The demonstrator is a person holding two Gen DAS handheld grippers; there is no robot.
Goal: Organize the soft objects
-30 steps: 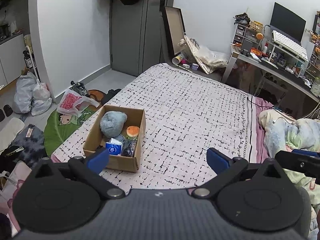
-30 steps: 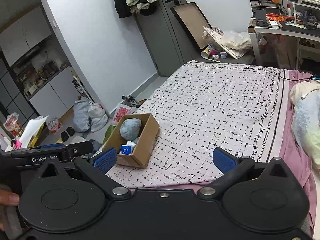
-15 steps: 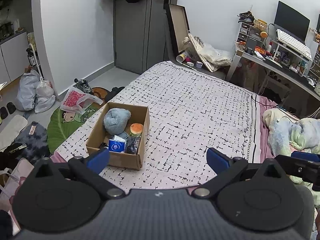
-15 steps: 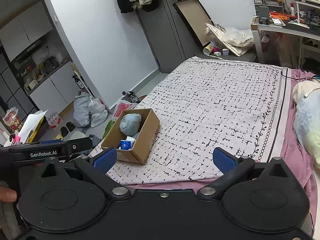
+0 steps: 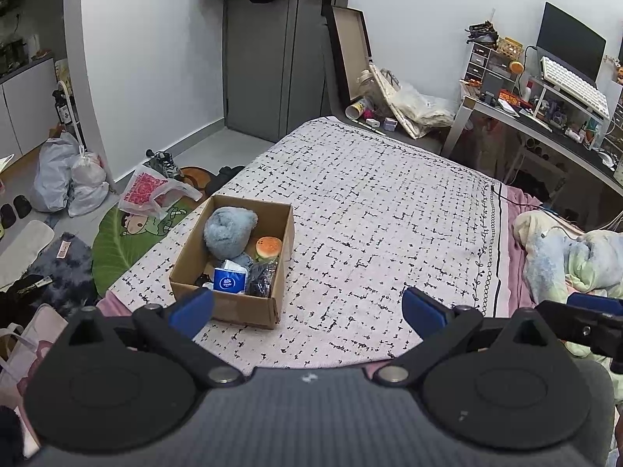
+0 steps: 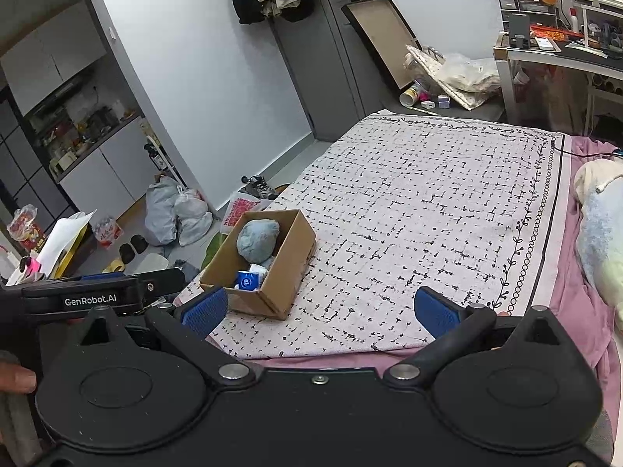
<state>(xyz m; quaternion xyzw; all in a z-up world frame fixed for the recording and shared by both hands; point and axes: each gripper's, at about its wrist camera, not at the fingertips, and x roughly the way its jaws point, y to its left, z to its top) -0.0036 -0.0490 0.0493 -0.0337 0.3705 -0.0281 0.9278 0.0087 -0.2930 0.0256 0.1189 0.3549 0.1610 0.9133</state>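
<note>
A cardboard box point(image 5: 272, 214) stands near the left edge of the bed point(image 5: 389, 202). It holds a blue-grey plush point(image 5: 229, 229), a burger-shaped toy point(image 5: 268, 247), a blue tissue pack point(image 5: 229, 280) and a dark bundle point(image 5: 261, 284). The box also shows in the right wrist view point(image 6: 292, 257), with the plush point(image 6: 257, 237) and tissue pack point(image 6: 247, 281). My left gripper point(image 5: 307, 307) is open and empty, held above the bed's near edge. My right gripper point(image 6: 319, 307) is open and empty, to the right of the box.
A crumpled blanket point(image 5: 564, 253) lies at the bed's right side. Bags point(image 5: 66, 179), a green mat point(image 5: 128, 237) and clothes lie on the floor at the left. A cluttered desk point(image 5: 545, 116) stands at the back right. A door point(image 5: 280, 58) is behind the bed.
Both grippers have drawn back and risen a little, so the box and bed sit farther off in both views. Both stay open.
</note>
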